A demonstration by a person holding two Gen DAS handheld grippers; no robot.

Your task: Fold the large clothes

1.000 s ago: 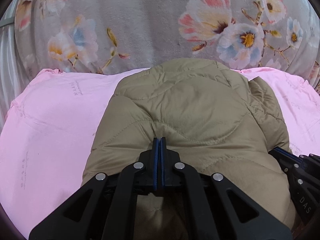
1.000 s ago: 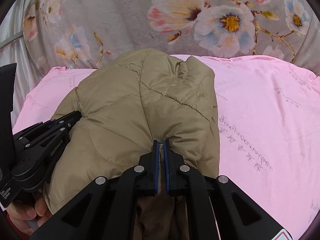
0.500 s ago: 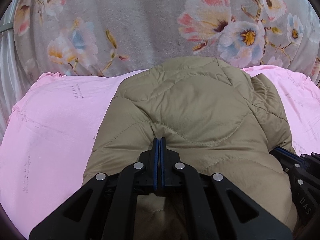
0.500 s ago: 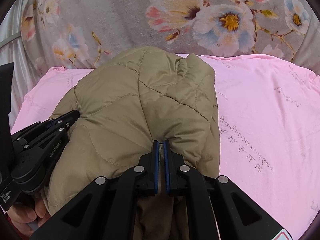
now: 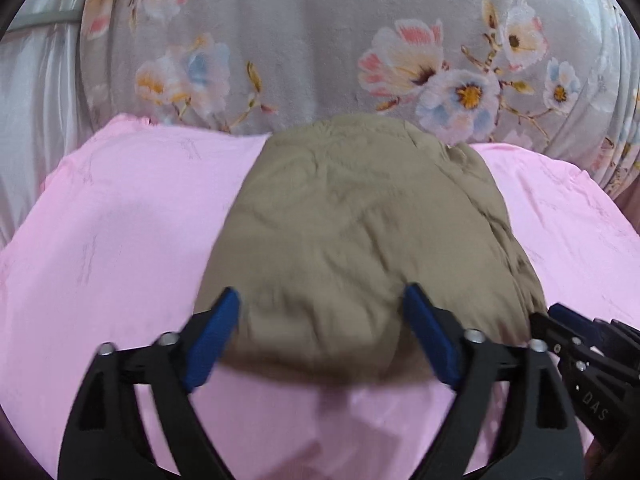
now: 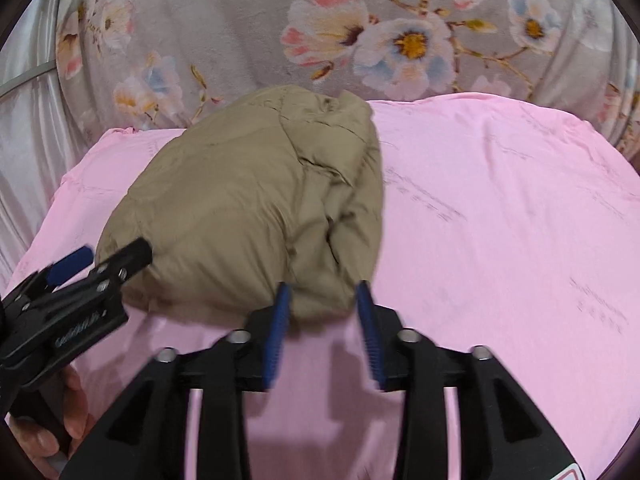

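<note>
**Puffy jacket lying folded on the pink sheet, both grippers letting go**

The jacket (image 5: 368, 240), a tan quilted thing, is sitting as a rounded bundle on the pink sheet (image 5: 120, 220) of the bed, its far edge lying against the grey flowered blanket (image 5: 300, 40) behind.

The left hand-held gripper (image 5: 320, 328) is opening, its blue pads standing wide either side of the bundle's near edge, apparently without pressing on it. The right hand-held gripper (image 6: 324, 320) is also opening, at a middling gap, with the near right corner of the jacket sitting between its pads but seemingly not pinched.

Judging by the padding, the jacket is probably handling as light but bulky: soft, springy, and likely wanting to puff back open. The shell looks smooth, so it may be slipping in a thin pinch. Taking hold at a seam or a doubled edge along the near hem, with a deep bite through several layers, seems the safest grip.

The left wrist view is showing the bundle head-on, its quilted top and full width, with the right gripper only peeking in at the lower right. The right wrist view is showing the bundle's right flank, where stacked layers and a deep crease are visible, plus the whole left gripper and the fingers of the person's hand (image 6: 60, 420) gripping its handle.
</note>
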